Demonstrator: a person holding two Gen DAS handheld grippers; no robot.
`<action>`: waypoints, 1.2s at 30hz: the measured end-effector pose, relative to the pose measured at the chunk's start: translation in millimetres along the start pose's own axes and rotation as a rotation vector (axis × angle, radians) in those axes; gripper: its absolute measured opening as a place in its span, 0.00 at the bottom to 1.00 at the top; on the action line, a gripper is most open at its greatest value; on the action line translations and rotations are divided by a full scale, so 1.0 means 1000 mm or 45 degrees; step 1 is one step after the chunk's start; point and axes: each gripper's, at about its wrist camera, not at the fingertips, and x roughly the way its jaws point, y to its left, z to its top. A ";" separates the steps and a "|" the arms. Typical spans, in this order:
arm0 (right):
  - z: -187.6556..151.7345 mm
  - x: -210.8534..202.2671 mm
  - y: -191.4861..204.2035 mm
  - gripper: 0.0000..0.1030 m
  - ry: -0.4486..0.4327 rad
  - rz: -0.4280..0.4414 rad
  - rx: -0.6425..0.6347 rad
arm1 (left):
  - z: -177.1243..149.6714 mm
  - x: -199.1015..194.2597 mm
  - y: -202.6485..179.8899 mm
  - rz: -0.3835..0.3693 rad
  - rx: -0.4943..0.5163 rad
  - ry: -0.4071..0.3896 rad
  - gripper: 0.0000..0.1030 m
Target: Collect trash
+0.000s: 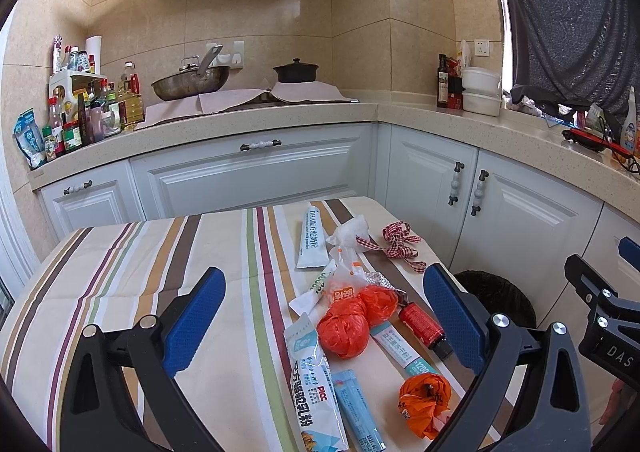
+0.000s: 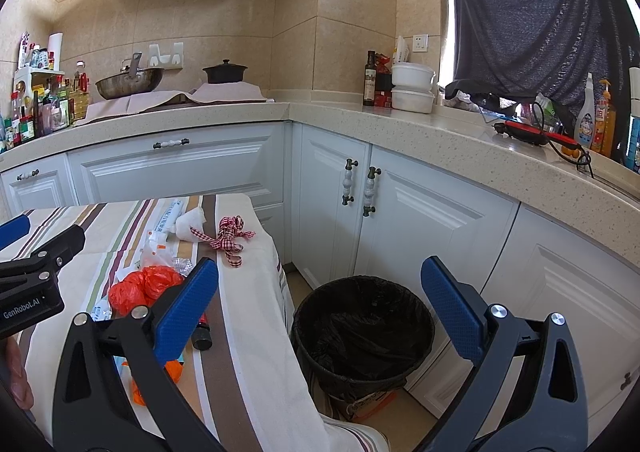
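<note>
Trash lies on the striped tablecloth [image 1: 120, 276]: orange plastic bags [image 1: 344, 332], a crumpled orange wrapper [image 1: 424, 404], white and blue sachets [image 1: 312, 384], a red small bottle [image 1: 424, 326], a white tube [image 1: 312, 236], crumpled white plastic [image 1: 352, 230] and a red checked ribbon [image 1: 400, 242]. My left gripper [image 1: 324, 316] is open above the orange bags, empty. My right gripper [image 2: 320, 304] is open and empty, above the black-lined trash bin [image 2: 364, 332] on the floor beside the table. The ribbon [image 2: 230, 238] and orange bags [image 2: 140, 286] also show in the right wrist view.
White cabinets [image 2: 400, 220] stand close behind the bin. The L-shaped counter [image 1: 256, 116] holds a wok [image 1: 190, 82], a black pot [image 1: 296, 70], bottles [image 1: 80, 112] and white containers [image 2: 412, 88]. The table's right edge [image 2: 260, 292] drops next to the bin.
</note>
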 end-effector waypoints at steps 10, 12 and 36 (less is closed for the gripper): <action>-0.001 0.000 0.000 0.96 -0.001 0.000 -0.001 | 0.000 0.000 0.000 0.000 0.000 0.001 0.94; -0.001 0.000 0.000 0.96 -0.001 0.000 -0.001 | 0.000 0.000 -0.001 0.000 0.001 0.002 0.94; -0.015 0.003 0.015 0.96 0.030 0.177 -0.010 | -0.016 0.003 0.030 0.060 -0.065 0.067 0.94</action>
